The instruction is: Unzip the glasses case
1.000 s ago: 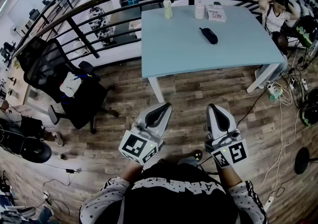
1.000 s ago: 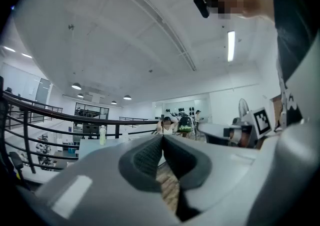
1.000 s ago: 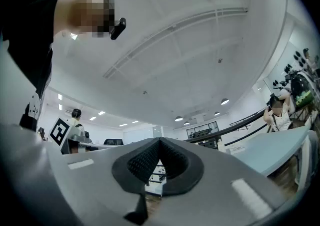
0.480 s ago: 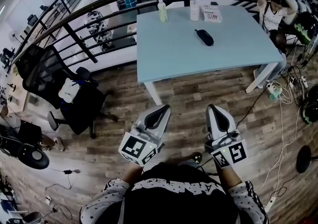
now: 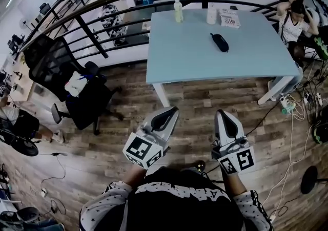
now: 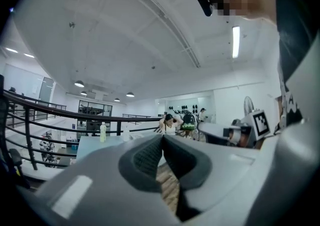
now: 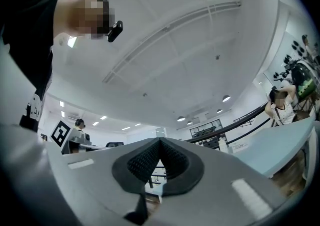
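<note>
Lying on the pale blue rectangular table (image 5: 184, 61), toward its far right part, the dark oval glasses case (image 5: 219, 42) sits well apart from both tools. The left gripper (image 5: 172, 109) and right gripper (image 5: 220, 113) hang side by side over the wooden plank floor (image 5: 195, 97), close to the person's body, each with its jaws pressed together on nothing.
</note>
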Action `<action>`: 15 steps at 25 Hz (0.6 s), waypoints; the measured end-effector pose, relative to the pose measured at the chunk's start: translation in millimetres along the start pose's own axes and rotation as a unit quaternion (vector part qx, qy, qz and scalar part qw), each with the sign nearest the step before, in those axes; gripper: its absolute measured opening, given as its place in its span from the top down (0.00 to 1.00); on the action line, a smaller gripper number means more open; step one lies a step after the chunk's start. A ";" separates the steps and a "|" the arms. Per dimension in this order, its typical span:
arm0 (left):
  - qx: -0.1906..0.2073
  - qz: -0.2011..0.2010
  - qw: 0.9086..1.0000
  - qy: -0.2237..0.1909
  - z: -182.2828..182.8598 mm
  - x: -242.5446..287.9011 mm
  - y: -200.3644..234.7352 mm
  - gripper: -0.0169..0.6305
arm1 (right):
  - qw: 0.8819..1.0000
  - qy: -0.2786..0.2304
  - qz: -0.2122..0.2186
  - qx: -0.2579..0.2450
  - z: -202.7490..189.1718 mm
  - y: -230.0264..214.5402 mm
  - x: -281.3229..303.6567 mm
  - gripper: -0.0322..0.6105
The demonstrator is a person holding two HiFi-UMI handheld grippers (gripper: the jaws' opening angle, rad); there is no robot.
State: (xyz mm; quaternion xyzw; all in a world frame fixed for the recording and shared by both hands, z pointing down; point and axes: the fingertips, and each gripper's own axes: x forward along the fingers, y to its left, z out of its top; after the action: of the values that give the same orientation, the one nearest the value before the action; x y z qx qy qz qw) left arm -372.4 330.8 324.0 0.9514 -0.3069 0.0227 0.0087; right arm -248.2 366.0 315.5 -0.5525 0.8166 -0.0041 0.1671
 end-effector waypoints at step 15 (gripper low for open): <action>0.015 0.012 1.000 0.017 -0.8 44.0 -27.6 0.97 | 1.000 -0.005 0.024 0.010 4.0 -47.2 -12.6 0.96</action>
State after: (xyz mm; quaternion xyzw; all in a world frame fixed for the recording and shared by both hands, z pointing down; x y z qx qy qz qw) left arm -320.6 327.5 326.8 0.9471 -0.3179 0.0440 -0.0008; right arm -200.4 359.7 324.1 -0.5315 0.8285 -0.0052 0.1764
